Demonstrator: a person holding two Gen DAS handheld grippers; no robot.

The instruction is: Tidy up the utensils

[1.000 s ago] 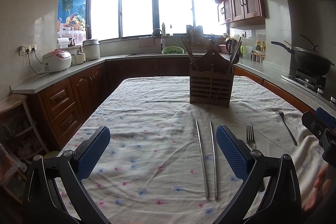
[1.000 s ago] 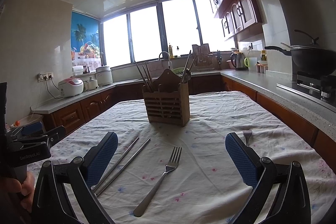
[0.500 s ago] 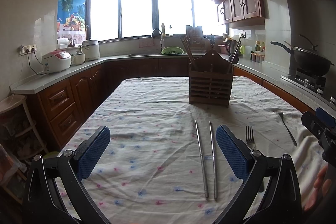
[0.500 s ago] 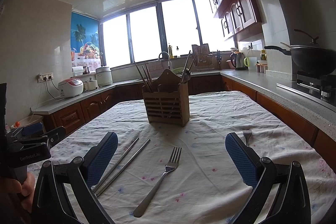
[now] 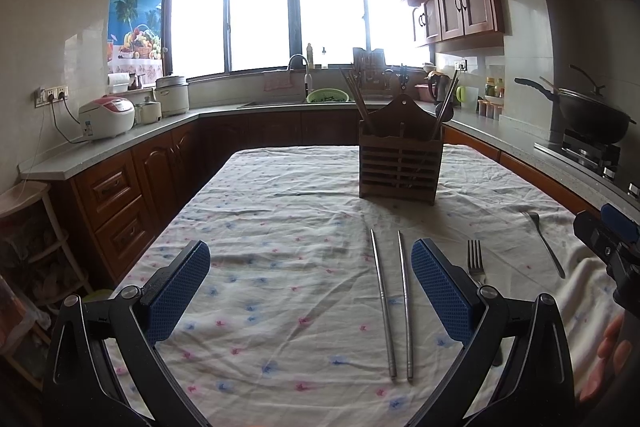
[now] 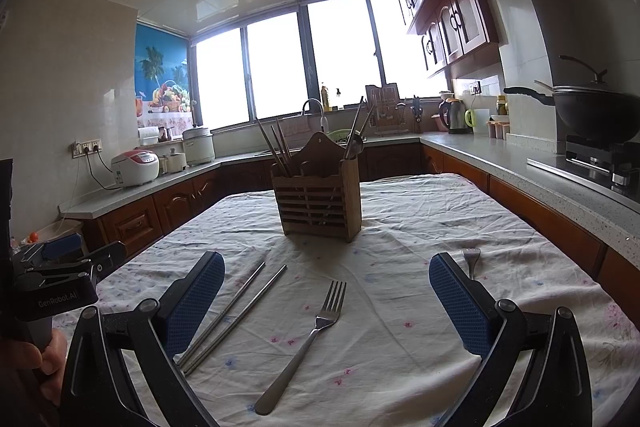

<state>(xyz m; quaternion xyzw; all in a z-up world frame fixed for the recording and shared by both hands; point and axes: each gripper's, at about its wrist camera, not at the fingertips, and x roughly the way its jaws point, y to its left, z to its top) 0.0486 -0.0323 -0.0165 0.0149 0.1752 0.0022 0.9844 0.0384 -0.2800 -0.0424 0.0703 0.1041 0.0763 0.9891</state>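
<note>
A wooden utensil holder [image 5: 400,163] [image 6: 318,199] stands upright mid-table with chopsticks and a spoon in it. Two metal chopsticks [image 5: 394,303] [image 6: 234,311] lie side by side on the floral tablecloth. A fork [image 6: 306,341] [image 5: 475,263] lies to their right. A second fork [image 5: 544,243] [image 6: 471,259] lies further right. My left gripper [image 5: 310,287] is open and empty above the cloth, left of the chopsticks. My right gripper [image 6: 326,299] is open and empty, with the near fork between its fingers' lines.
The table [image 5: 280,211] is ringed by wooden cabinets and grey counters. A rice cooker [image 5: 106,117] stands on the left counter, a wok [image 5: 592,115] on the stove at right, a sink [image 5: 296,83] under the window.
</note>
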